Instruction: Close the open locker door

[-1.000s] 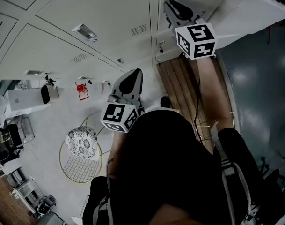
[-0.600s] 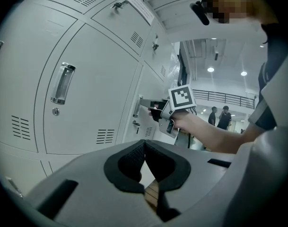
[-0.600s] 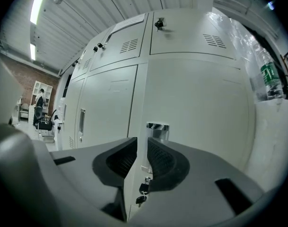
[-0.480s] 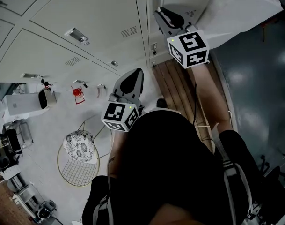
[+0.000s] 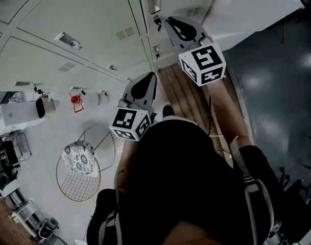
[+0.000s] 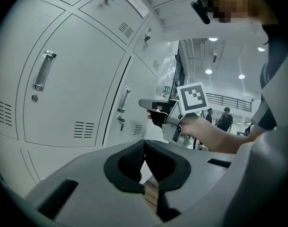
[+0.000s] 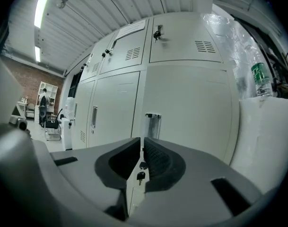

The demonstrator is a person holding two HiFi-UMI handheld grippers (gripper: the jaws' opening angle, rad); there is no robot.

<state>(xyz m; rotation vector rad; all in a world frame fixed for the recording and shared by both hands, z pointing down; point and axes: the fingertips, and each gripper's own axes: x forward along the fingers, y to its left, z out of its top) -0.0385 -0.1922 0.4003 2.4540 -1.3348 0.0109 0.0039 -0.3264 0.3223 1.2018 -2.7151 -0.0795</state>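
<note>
The pale grey locker door [image 7: 186,103] carries a metal handle [image 7: 152,123] and a key [image 7: 140,175] hanging from its lock. It looks about flush with the neighbouring doors. My right gripper [image 7: 142,143] points at its left edge just below the handle, a short way off. Its jaws are closing to a thin slit with nothing between them. In the head view the right gripper [image 5: 170,20] hangs just below the handle [image 5: 153,1]. My left gripper [image 5: 149,78] is shut and empty, lower and further from the lockers. The left gripper [image 6: 144,146] faces the right gripper [image 6: 147,103].
Rows of shut lockers [image 5: 68,14] fill the wall. A plastic-wrapped white bulk [image 5: 252,9] with a bottle [image 7: 259,78] stands right of the door. A wooden strip [image 5: 183,93] runs along the floor. A wire chair [image 5: 78,162] sits lower left. People [image 6: 225,119] stand far off.
The head view has swung, so the lockers slid left in the picture. The right gripper has drawn slightly back from the door handle. The left gripper has kept its place.
</note>
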